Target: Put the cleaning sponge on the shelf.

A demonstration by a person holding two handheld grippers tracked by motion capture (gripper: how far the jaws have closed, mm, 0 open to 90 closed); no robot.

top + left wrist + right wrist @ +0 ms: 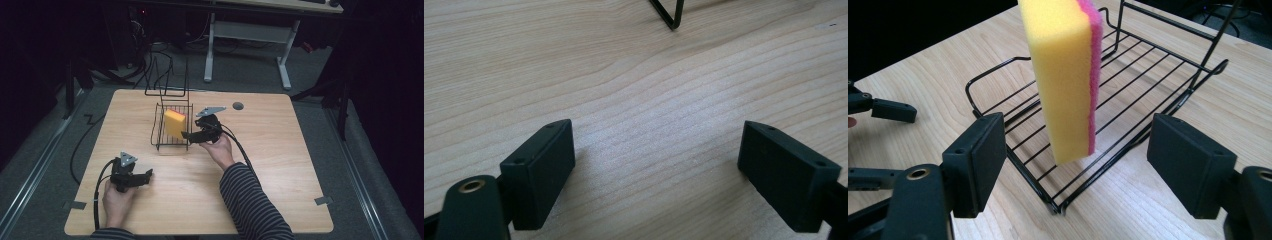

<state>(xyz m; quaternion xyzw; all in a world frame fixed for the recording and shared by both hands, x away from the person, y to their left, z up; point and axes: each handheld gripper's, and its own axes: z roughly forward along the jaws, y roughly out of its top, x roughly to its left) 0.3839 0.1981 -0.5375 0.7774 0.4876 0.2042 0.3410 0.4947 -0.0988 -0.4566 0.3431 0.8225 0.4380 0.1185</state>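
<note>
A yellow sponge point(1063, 75) with a pink scouring layer stands on end in a low black wire rack point(1148, 75). The high view places the sponge point(175, 123) and rack point(159, 131) at the middle of the wooden table. My right gripper point(1078, 122) is open just short of the sponge, one jaw to each side, touching nothing; in the high view this gripper point(186, 135) is at the rack's right side. My left gripper point(656, 130) is open over bare wood, and the high view puts it point(149, 174) near the front left. A wire corner of the rack point(671, 20) lies ahead of it.
A taller black wire frame point(167, 80) stands at the table's far edge behind the rack. A round grommet hole point(238, 105) sits right of it. Bare wood point(290, 160) spreads across the table's right half. A white desk leg point(285, 65) stands beyond on the floor.
</note>
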